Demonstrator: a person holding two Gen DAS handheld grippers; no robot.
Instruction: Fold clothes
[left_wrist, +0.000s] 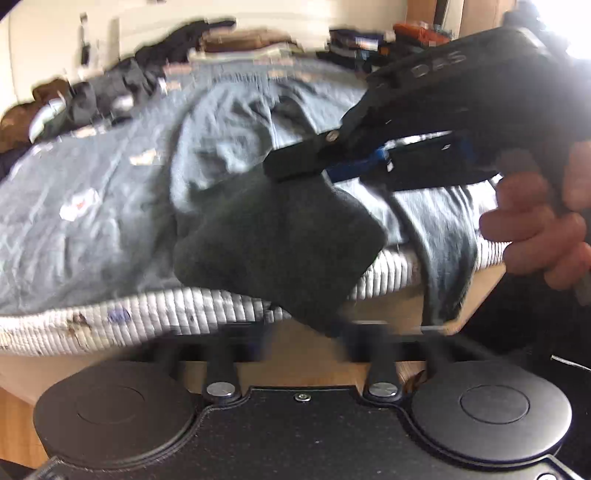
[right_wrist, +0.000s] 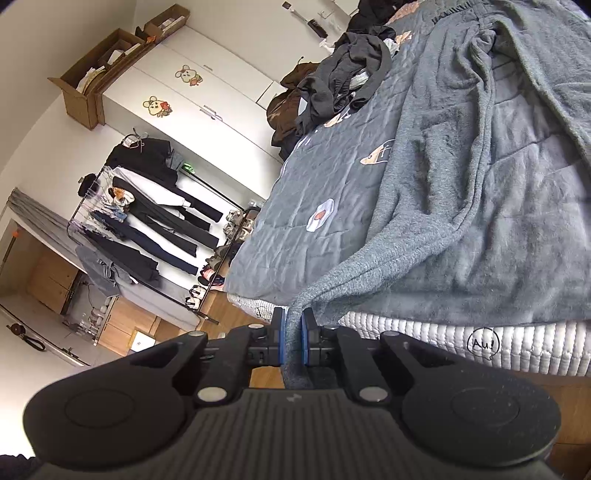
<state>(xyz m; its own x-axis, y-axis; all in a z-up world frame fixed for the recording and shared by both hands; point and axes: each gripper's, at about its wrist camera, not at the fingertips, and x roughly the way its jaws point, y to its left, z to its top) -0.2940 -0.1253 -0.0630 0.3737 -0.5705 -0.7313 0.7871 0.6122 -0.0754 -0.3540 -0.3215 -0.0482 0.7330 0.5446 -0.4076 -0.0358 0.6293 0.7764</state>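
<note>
Right claw (right_wrist: 293, 341) clamped on grey garment (right_wrist: 461, 206) hem, bed (right_wrist: 406, 332) edge just ahead. Left claw: blurred, garment fold over it, state cannot be told.

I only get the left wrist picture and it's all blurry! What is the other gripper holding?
Observer: In the right wrist view, the right gripper is shut on an edge of the grey fleecy garment, pinched between its blue pads.
Operator: Are there clothes I can't see?
Observer: Yes, a clothes rail beyond the bed's corner holds dark hanging clothes.
Operator: Anything funny in the room?
Observer: Two cartoon mouse stickers are on the white wardrobe.
</note>
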